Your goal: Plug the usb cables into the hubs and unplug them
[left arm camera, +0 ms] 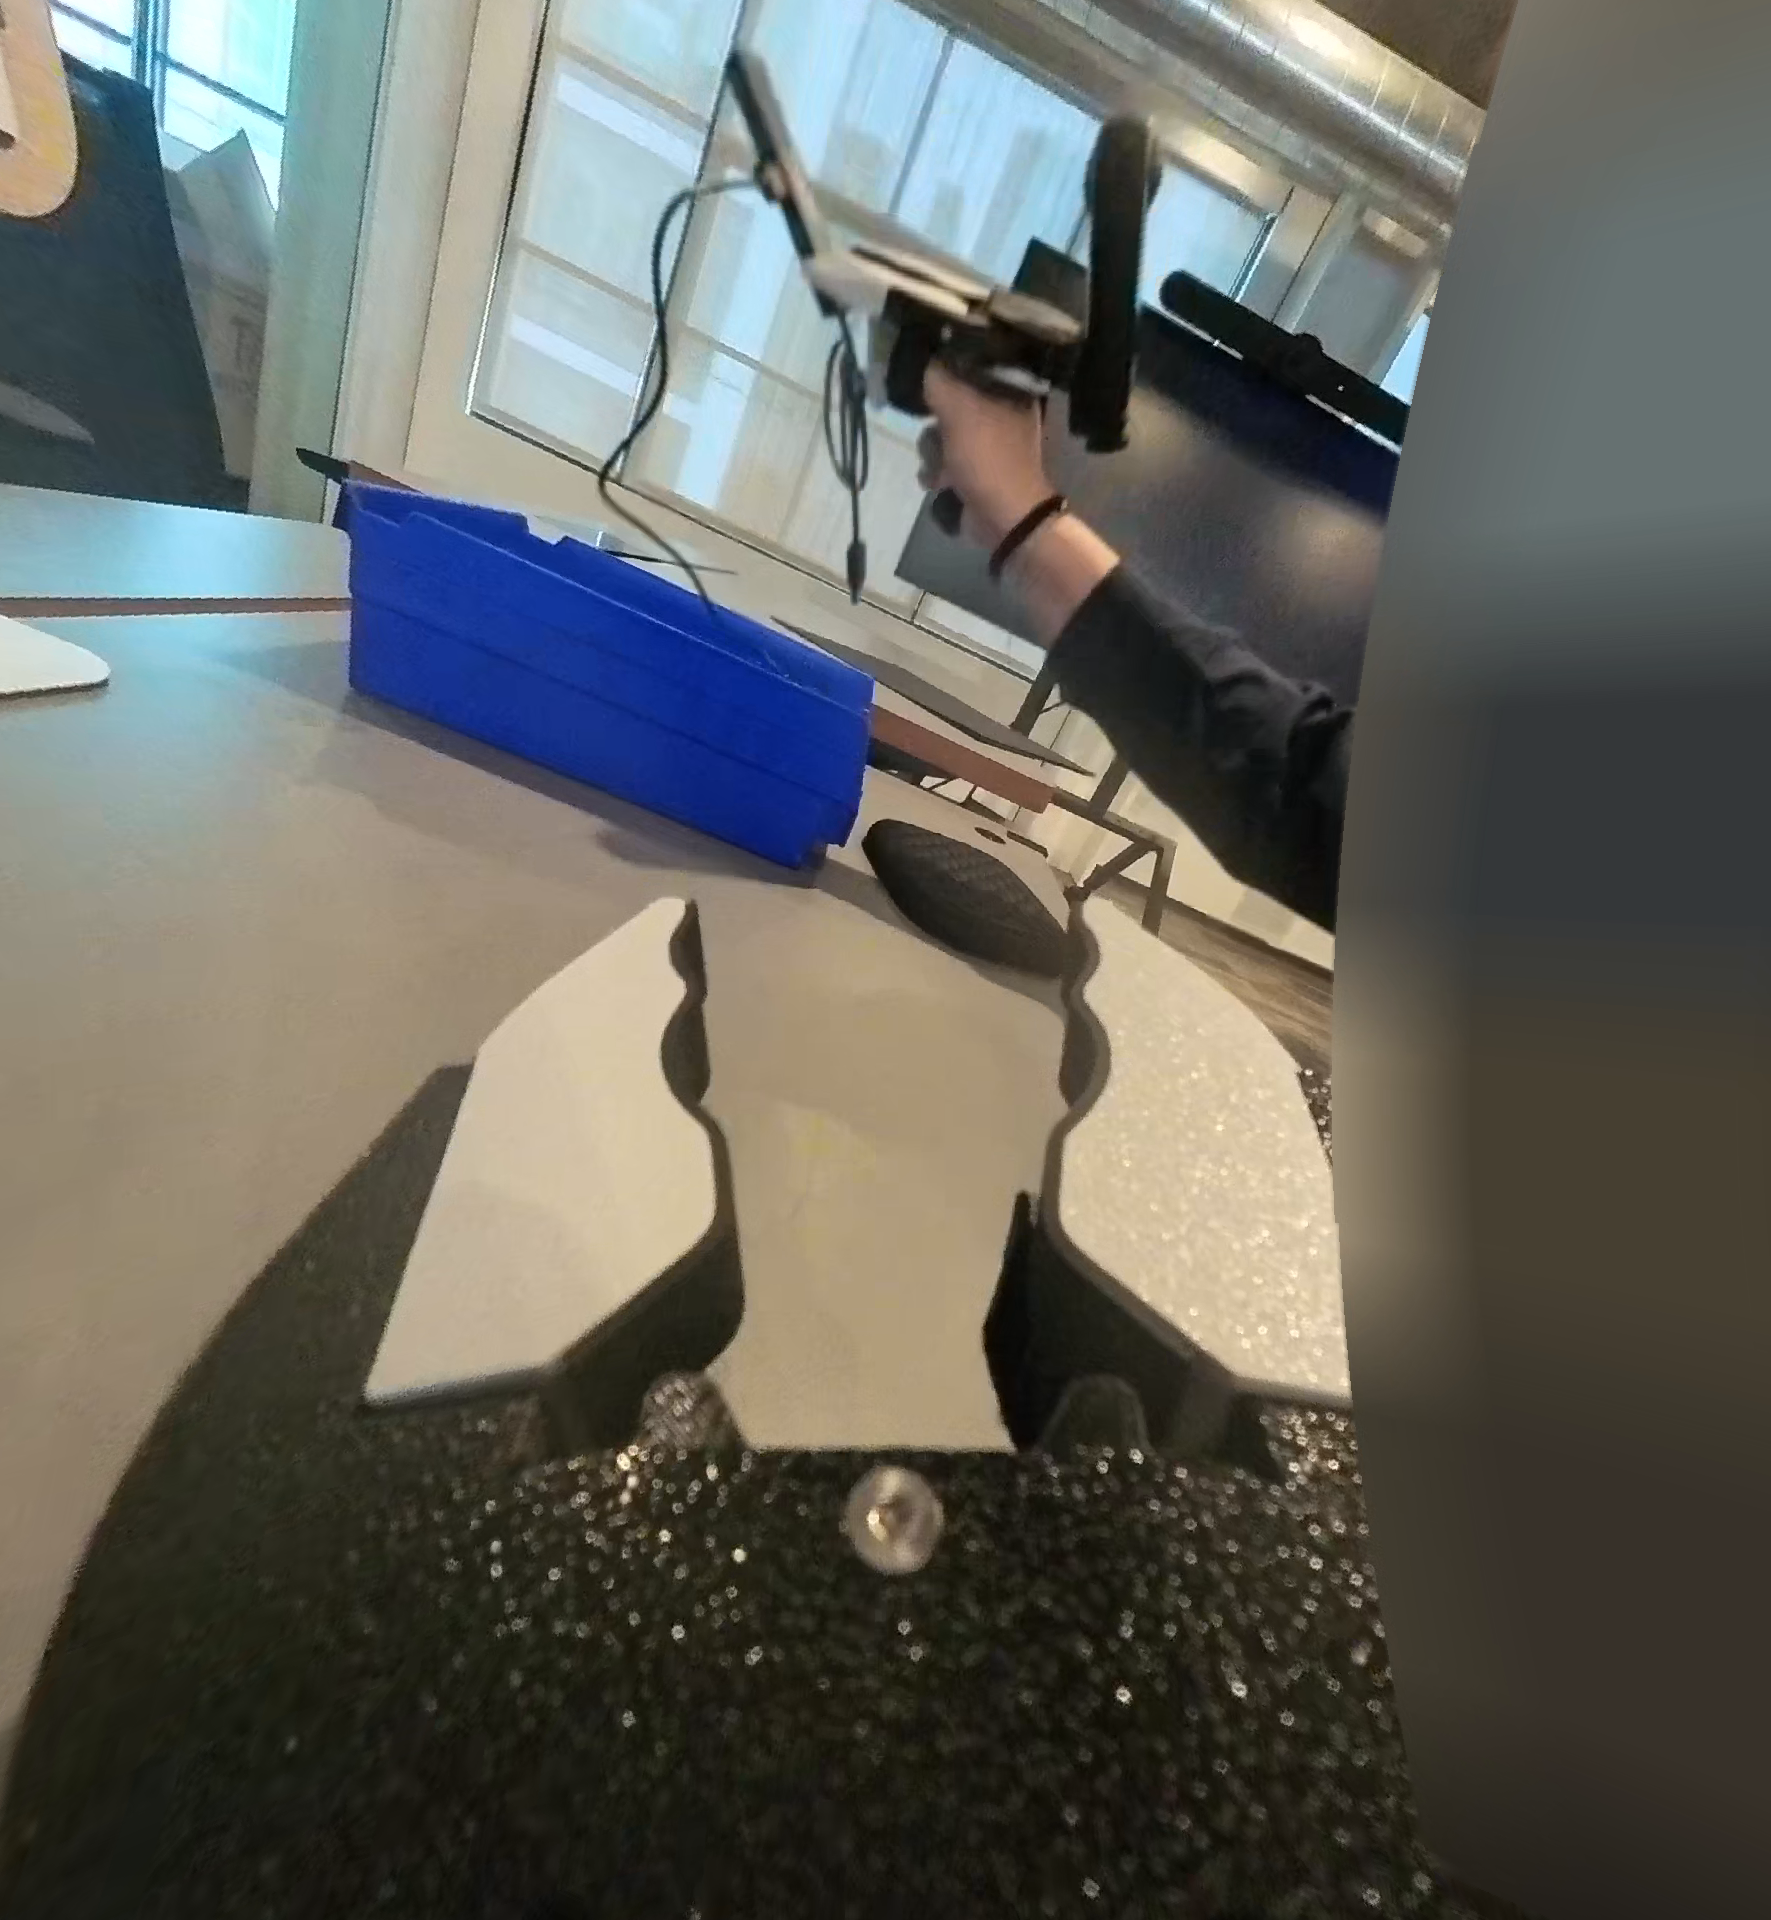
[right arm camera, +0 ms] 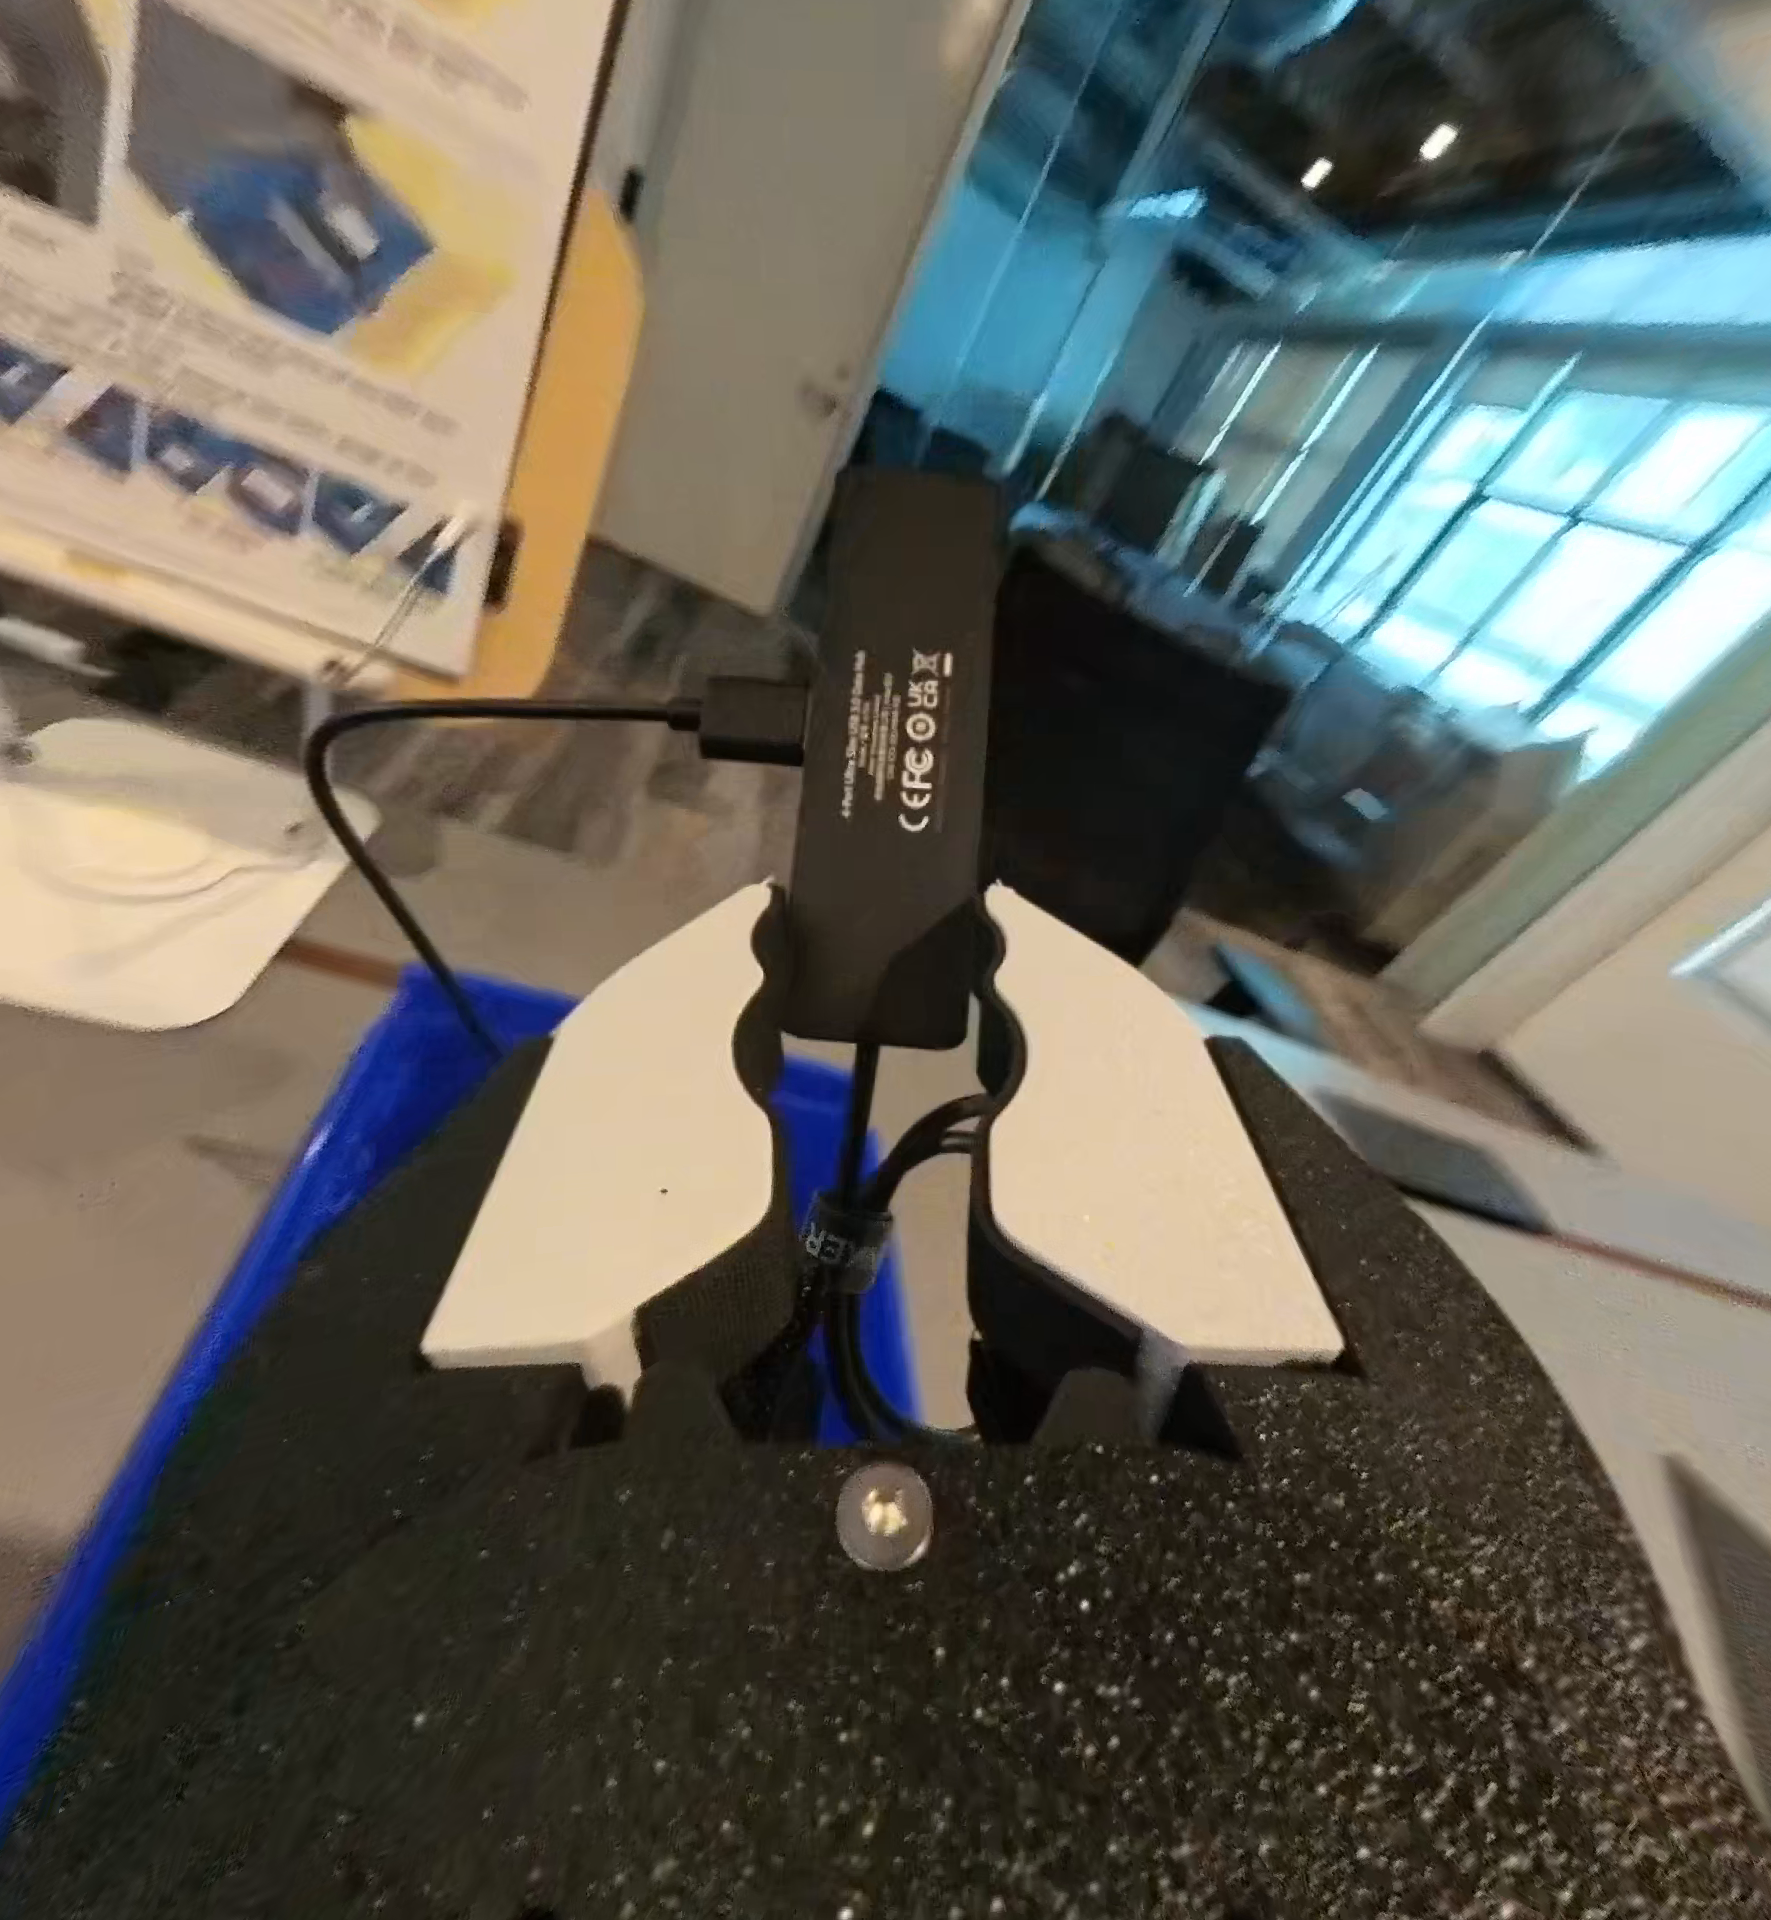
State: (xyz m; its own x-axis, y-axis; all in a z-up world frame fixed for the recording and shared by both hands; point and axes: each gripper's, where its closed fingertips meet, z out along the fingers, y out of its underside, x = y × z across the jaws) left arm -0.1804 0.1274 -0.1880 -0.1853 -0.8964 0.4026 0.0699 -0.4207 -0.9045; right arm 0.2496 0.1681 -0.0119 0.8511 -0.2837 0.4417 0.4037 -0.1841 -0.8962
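Right hand-held gripper (right arm camera: pixel 876 935) clenched on lower end of black hub (right arm camera: pixel 896 748), raised above blue bin (right arm camera: pixel 268 1226). One black cable (right arm camera: pixel 361 790) plugged into hub's left side, trailing down toward bin. Hub's own bundled cord (right arm camera: pixel 850 1236) hanging between fingers. Left hand-held gripper (left arm camera: pixel 886 925) released, nothing between fingers, low over grey bench (left arm camera: pixel 185 935). Black oval pouch (left arm camera: pixel 964 899) near its tips, beside bin.

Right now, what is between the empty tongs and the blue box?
In the left wrist view, only bare grey table lies between the left tongs and the blue box; a black oval thing sits just beside.
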